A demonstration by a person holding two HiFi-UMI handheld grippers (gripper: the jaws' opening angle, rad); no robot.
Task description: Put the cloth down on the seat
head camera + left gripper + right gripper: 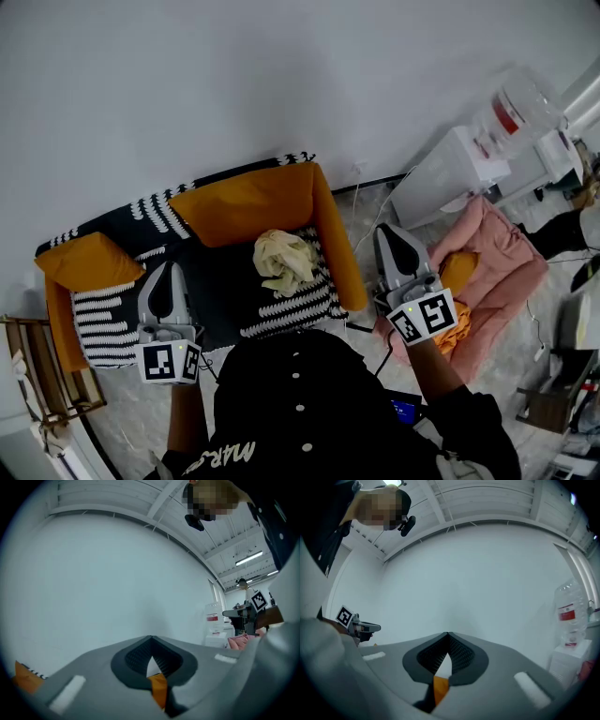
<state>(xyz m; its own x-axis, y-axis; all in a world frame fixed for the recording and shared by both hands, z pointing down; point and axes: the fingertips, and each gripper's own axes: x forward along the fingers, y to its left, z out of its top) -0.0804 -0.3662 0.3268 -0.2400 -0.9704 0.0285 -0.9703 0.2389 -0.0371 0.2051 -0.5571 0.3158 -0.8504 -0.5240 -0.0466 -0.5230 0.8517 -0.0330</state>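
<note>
A crumpled pale yellow cloth lies on the seat of a small sofa, on a black-and-white striped throw, just in front of the orange back cushion. My left gripper is held over the seat's left part, well left of the cloth, with its jaws shut and nothing in them. At the sofa's right arm, my right gripper is likewise shut and empty. Both gripper views look up at the bare white wall over closed tips; neither shows the cloth.
An orange pillow sits at the sofa's left end. A pink cushion with an orange item lies on the floor to the right. A white water dispenser stands behind it. At lower left is a wooden rack.
</note>
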